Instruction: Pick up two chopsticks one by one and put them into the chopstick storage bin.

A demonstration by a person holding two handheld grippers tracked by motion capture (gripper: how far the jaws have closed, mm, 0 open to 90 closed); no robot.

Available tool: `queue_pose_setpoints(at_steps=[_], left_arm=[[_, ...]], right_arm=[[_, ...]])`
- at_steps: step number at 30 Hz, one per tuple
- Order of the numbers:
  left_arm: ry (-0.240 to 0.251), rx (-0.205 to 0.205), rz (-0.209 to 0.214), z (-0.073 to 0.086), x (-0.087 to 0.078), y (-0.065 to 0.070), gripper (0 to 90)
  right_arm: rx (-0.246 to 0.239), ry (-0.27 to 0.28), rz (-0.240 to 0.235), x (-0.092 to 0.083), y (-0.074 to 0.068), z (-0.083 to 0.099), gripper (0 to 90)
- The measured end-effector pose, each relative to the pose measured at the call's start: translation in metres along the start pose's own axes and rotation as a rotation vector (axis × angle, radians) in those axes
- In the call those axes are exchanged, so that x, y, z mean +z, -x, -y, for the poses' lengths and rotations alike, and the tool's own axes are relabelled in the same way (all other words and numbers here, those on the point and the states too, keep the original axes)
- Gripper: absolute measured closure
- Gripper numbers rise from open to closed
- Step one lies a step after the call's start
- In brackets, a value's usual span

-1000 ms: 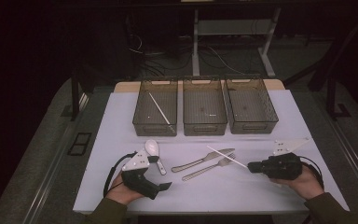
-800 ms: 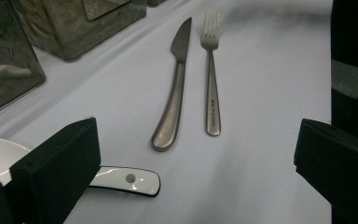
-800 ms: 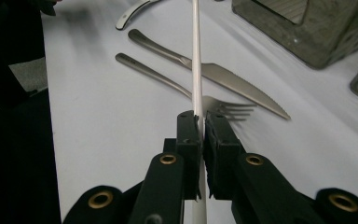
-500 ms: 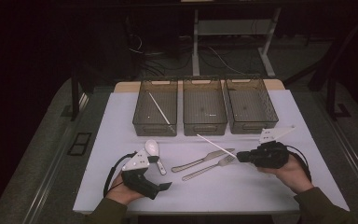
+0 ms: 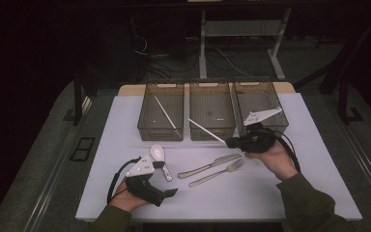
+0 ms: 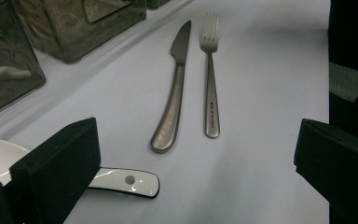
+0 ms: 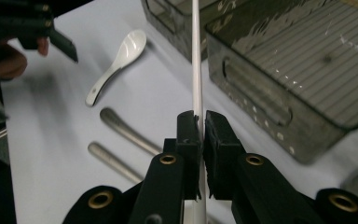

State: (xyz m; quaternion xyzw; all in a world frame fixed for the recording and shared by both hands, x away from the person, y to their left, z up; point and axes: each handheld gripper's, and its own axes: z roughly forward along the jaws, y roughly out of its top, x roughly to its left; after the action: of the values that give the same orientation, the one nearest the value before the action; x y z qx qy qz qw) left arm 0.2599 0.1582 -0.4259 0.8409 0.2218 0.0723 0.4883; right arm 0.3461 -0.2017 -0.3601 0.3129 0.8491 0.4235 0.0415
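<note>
Since the earlier frames we are seeing the right gripper (image 5: 232, 142) carrying its white chopstick (image 5: 206, 131) up from the lower right of the high view toward the middle bin (image 5: 211, 131), the stick's tip now reaching over that bin's front edge. Its jaws are pinching the chopstick tightly, clearest in the right gripper view (image 7: 197, 70). The left gripper (image 5: 166, 192) is keeping its place at the lower left on the table (image 5: 290, 193), jaws spread wide and holding nothing, beside the white spoon (image 5: 158, 155). The knife (image 5: 207, 166) and fork (image 5: 218, 172) are lying untouched at centre.
</note>
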Motion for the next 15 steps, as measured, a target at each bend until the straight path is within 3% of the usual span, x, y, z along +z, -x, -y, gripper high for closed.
queue_pose_setpoints(at_steps=[6, 15], left_arm=[[0.005, -0.008, 0.003, 0.0, 0.0, 0.0, 0.0], [0.011, -0.001, 0.015, -0.001, 0.002, 0.002, 0.0]], right_arm=[[0.007, -0.006, 0.01, 0.018, -0.002, -0.03, 84.9], [0.026, -0.046, 0.045, 0.059, -0.004, -0.077, 84.9]])
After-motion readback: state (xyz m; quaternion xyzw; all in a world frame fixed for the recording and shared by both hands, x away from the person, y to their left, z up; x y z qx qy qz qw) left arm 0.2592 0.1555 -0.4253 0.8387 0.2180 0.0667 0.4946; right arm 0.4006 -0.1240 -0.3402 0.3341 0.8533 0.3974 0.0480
